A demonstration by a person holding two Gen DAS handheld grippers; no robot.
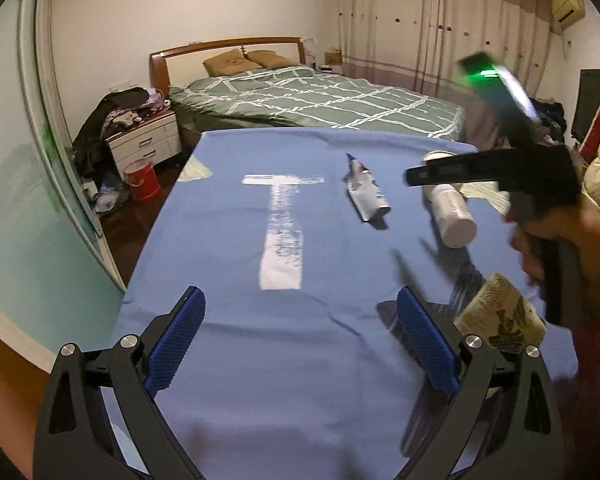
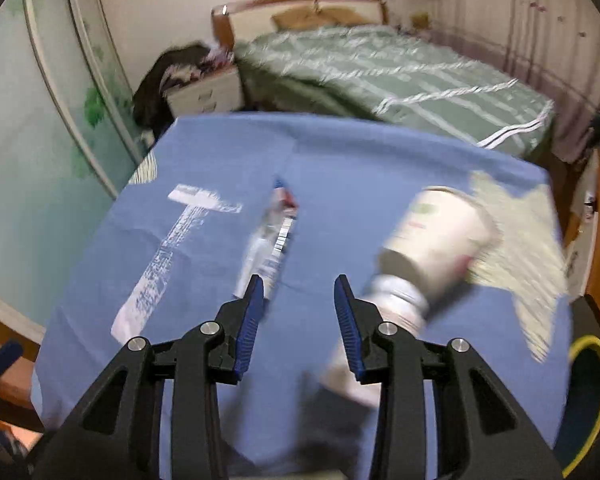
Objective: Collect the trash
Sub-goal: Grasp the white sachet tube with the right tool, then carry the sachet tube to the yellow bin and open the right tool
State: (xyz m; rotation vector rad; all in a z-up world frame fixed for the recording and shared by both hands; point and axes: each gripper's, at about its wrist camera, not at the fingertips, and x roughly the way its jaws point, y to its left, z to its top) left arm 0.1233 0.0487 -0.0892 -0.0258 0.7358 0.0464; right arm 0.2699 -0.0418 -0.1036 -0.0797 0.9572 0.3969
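Bedroom, blue-cloth desk (image 1: 228, 360). Nothing collected yet: squeezed tube (image 1: 366, 190), white bottle (image 1: 452, 210) and box (image 1: 500, 316) lie right of centre. Left tool (image 1: 300, 352) wide, empty; right tool (image 2: 300, 312) narrow gap, empty. Only left view shows box; right view shows paper cup (image 2: 440, 232) far-side touching bottle.

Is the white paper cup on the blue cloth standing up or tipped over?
Tipped over: the paper cup lies on its side on the blue cloth.

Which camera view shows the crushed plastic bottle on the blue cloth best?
The left wrist view: the crushed plastic bottle is sharp and fully visible there. In the right wrist view it is motion-blurred, its near end behind a gripper finger.
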